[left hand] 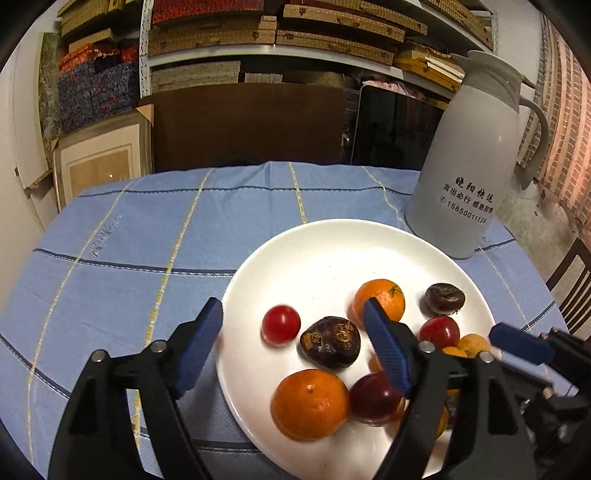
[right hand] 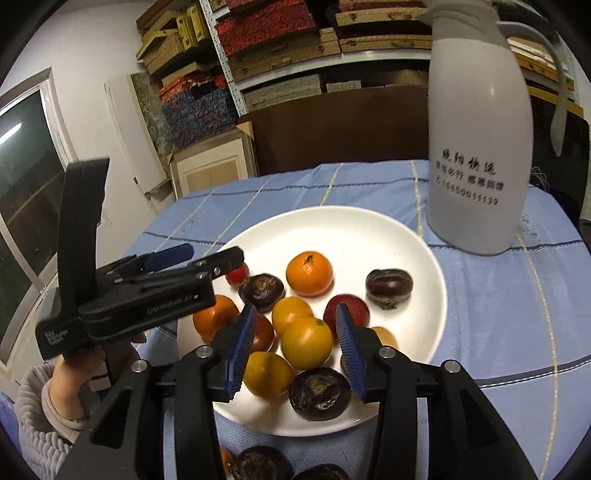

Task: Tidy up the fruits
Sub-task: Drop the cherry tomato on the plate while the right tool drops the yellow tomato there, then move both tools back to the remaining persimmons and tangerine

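1. Left tongs point(left hand: 293, 325): spread wide, gripping nothing, low over the near-left part of the white plate point(left hand: 332, 243). Left blue pad point(left hand: 201, 343) out past the plate's rim above the cloth, right blue pad point(left hand: 384, 350) over the fruit.
2. Between those pads: a small red tomato point(left hand: 280, 325) and a dark wrinkled fruit point(left hand: 330, 341), both loose on the plate. Just nearer, a large orange point(left hand: 310, 404) touching a dark red plum point(left hand: 373, 398).
3. Right tongs point(right hand: 293, 345): parted, clamping nothing, held above the plate's near side. Yellow-orange citrus point(right hand: 306, 343) straight between the two blue pads point(right hand: 240, 350), not pinched as far as can be seen.
4. Around that citrus: a second yellow one point(right hand: 267, 373) at the lower left, another point(right hand: 291, 314) just behind, a dark wrinkled fruit point(right hand: 319, 393) at the lower right, a red fruit point(right hand: 347, 308) partly behind the right pad.
5. Farther back on the plate: an orange point(right hand: 309, 273), a dark fruit point(right hand: 389, 286) well to its right, another dark one point(right hand: 261, 290) to its left.
6. Off the plate, at the bottom edge of the right view: more dark fruit point(right hand: 262, 463) on the cloth.
7. Beyond the plate: tall white jug point(right hand: 476, 147) with printed lettering, standing upright at the far right on the blue checked tablecloth point(left hand: 147, 229).
8. Behind the table: shelves point(left hand: 258, 33) stacked with boxes.
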Motion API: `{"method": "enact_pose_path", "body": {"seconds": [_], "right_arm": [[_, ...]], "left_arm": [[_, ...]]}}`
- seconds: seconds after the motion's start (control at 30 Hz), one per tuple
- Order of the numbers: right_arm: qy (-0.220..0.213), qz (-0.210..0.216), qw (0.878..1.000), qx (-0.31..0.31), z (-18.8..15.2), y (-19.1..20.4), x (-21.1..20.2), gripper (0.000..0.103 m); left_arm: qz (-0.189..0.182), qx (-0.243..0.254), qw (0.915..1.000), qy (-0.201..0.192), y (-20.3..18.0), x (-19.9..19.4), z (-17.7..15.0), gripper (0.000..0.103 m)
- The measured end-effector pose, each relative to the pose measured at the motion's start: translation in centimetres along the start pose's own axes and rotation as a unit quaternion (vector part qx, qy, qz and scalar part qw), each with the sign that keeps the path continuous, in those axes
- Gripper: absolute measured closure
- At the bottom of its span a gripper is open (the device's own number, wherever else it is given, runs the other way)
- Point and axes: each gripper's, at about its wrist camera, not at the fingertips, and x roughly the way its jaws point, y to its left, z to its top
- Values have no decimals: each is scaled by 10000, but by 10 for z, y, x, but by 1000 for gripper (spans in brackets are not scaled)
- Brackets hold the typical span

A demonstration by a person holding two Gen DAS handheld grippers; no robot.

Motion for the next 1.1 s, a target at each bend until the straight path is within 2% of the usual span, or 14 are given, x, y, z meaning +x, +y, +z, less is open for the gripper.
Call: {"method": "enact_pose_path", "body": {"seconds": [0.07,0.23,0.3,0.47,0.63,0.83,0.93,1.1], "right_arm": [[-59,-2,10000,22,3,-2,-4,53],[-235,19,9997,62,7,-3,-23,51],[-309,46,9995,67,7,0,-33,47],[-463,70,9989,-63,-2,13,-58,42],[-419,102,9991,-15,-27,15,-75,41],[-175,3,9995,271,-64,-3,-78,41],[-90,-1,9988,478,-81,-13,-81,41],[-88,-26,9990,428,-97,-10,-91,40]], "left_arm": [[11,-6,10000,-57,0,-5,1,18],[47,-76,9997,-223,2,-22,-1,15],[40,-117,9996,-244,2,-28,-4,11],[158,-96,9991,-378,-2,-54,-16,10],[189,-131,9986,-476,-13,-78,-25,10],[580,342,9948,-765,-39,-114,-64,9],[749,352,9941,-704,-41,-124,-90,8],[909,320,9931,-669,-42,-145,-123,7]]}}
